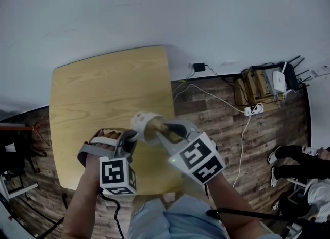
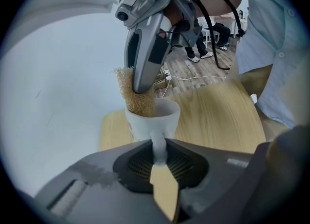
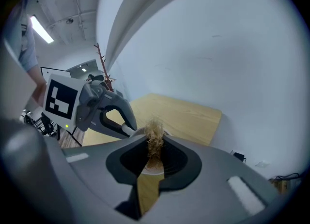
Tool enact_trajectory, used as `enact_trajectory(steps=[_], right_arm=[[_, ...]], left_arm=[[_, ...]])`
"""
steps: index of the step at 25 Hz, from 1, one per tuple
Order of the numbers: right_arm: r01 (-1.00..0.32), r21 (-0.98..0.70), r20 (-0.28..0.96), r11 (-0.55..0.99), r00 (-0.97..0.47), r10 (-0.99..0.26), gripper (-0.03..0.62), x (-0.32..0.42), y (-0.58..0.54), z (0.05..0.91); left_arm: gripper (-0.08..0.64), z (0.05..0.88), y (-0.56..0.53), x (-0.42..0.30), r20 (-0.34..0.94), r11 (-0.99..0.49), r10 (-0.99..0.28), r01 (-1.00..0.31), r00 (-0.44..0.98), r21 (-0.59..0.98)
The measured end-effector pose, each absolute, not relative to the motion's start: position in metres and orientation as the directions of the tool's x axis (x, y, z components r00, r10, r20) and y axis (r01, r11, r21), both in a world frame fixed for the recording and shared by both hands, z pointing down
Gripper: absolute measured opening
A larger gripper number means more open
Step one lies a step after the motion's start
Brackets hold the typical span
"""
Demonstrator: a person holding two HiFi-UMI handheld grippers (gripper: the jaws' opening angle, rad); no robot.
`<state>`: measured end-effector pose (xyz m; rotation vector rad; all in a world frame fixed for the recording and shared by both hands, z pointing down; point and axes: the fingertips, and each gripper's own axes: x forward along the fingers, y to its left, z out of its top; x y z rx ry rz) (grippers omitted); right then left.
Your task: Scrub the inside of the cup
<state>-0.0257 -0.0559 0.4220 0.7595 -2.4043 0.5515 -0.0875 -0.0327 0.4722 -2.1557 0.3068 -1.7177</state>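
1. My left gripper (image 2: 160, 159) has its jaws drawn narrow on the handle (image 2: 159, 143) of the white cup (image 2: 152, 119), so the cup stands out just ahead of them, upright, mouth up
2. My right gripper (image 3: 152, 153) has its jaws closed on the brush (image 3: 155, 136); the tan bristles poke out past the tips
3. The relation that counts: the right gripper (image 2: 140, 85) comes at the cup from above, and the brush (image 2: 135, 95) runs down into the mouth, its long axis roughly along the cup's own, pressed to the wall on the left in the left gripper view
4. I judge the scrub is under way. The next stroke belongs to the right gripper, working the bristles round the inner wall while the left one holds the cup steady
5. In the head view the cup (image 1: 143, 123) sits between both grippers, over the near right part of the wooden worktop (image 1: 103, 88), which is bare; whether the cup touches it I cannot tell
6. Around it: a plank floor (image 1: 216, 114) with cables (image 1: 242, 110) to the right, and a plain pale wall (image 1: 154, 11) beyond
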Motion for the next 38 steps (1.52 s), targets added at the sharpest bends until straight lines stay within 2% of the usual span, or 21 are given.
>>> enact_trajectory(steps=[9, 21, 29, 38], right_arm=[[-0.645, -0.190, 0.633, 0.740, -0.656, -0.410, 0.057, -0.007, -0.052, 0.435], [-0.673, -0.241, 0.657, 0.699, -0.643, -0.393, 0.057, -0.006, -0.021, 0.455], [-0.671, -0.354, 0.613, 0.652, -0.692, -0.380, 0.057, -0.026, -0.014, 0.450], [-0.664, -0.363, 0.567, 0.653, -0.714, -0.411, 0.057, -0.039, -0.026, 0.426]], left_arm=[[0.072, 0.472, -0.031, -0.087, 0.889, -0.908, -0.394, 0.049, 0.232, -0.415], [0.072, 0.471, -0.031, -0.085, 0.887, -0.907, -0.403, 0.030, 0.225, -0.420], [0.072, 0.472, -0.031, -0.086, 0.888, -0.909, -0.401, 0.022, 0.226, -0.416], [0.072, 0.477, -0.031, -0.087, 0.891, -0.911, -0.391, 0.042, 0.229, -0.411]])
